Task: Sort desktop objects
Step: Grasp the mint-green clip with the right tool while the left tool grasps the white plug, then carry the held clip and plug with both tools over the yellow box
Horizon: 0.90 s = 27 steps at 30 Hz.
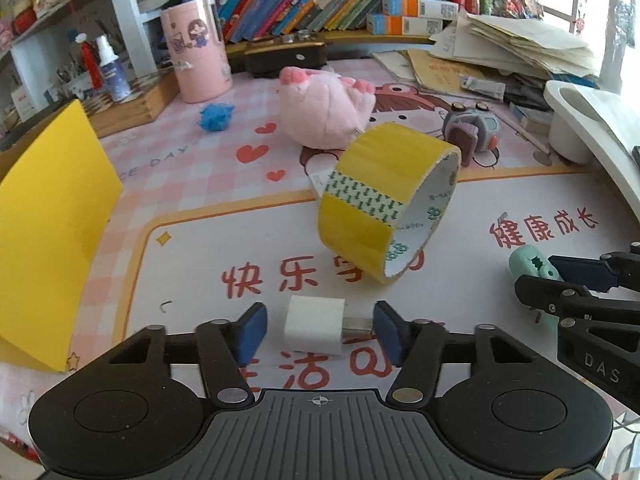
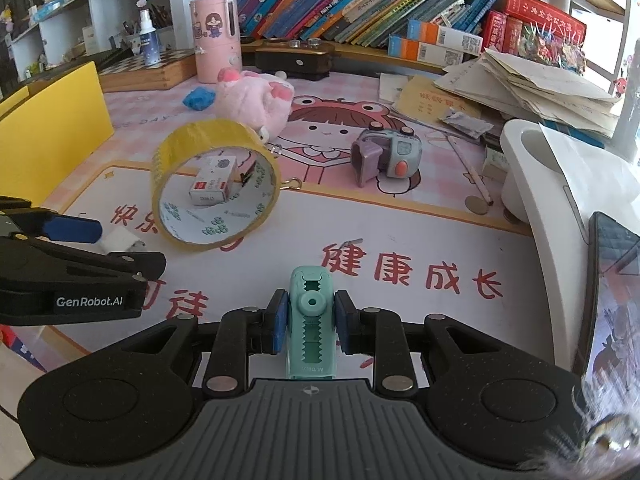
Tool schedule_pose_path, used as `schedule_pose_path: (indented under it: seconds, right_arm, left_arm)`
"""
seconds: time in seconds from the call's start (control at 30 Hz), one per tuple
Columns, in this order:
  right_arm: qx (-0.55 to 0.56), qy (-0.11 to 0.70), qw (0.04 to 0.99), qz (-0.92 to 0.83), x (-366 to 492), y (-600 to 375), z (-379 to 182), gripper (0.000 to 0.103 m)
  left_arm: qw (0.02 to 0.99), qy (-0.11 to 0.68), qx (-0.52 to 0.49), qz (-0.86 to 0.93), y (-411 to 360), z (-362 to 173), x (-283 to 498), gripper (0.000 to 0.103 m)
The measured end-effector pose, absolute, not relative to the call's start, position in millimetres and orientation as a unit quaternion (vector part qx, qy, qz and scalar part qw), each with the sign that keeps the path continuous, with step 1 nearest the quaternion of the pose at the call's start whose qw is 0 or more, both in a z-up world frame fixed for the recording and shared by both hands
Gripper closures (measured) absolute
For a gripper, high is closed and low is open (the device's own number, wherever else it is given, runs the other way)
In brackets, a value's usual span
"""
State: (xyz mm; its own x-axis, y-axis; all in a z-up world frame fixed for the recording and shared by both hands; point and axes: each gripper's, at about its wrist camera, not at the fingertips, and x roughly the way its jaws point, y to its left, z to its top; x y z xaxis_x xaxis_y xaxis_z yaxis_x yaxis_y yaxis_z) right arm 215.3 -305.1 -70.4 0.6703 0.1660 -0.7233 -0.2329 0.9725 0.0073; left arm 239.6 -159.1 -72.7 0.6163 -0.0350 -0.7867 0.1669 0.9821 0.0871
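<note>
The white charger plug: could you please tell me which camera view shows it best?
The left wrist view: the white charger plug lies whole on the mat, centred between the open left tongs. The right wrist view shows only a corner of it, behind the left tongs' fingers.

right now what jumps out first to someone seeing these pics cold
The yellow tape roll standing on edge mid-mat grabs the eye, with the pink plush toy lying behind it. Up close, the right gripper is shut on a mint green stapler-like tool, while the left gripper sits open around a small white charger plug.
</note>
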Motion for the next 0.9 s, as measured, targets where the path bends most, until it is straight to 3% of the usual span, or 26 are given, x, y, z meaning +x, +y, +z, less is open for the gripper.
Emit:
schedule_pose_path:
  seconds: [0.07, 0.2, 0.9]
  right_arm:
    - [-0.041, 0.393, 0.912, 0.107, 217, -307, -71, 0.08]
    - [-0.037, 0.392, 0.913, 0.102, 218, -310, -70, 0.08]
    - [0.005, 0.359, 0.923, 0.14, 208, -299, -25, 0.08]
  left_arm:
    - [0.894, 0.436, 0.077, -0.066, -162, -74, 241, 0.058]
    - [0.895, 0.429, 0.093, -0.079, -168, -74, 242, 0.061]
    - [0.924, 0.38, -0.037, -0.035, -109, 3, 196, 0.061]
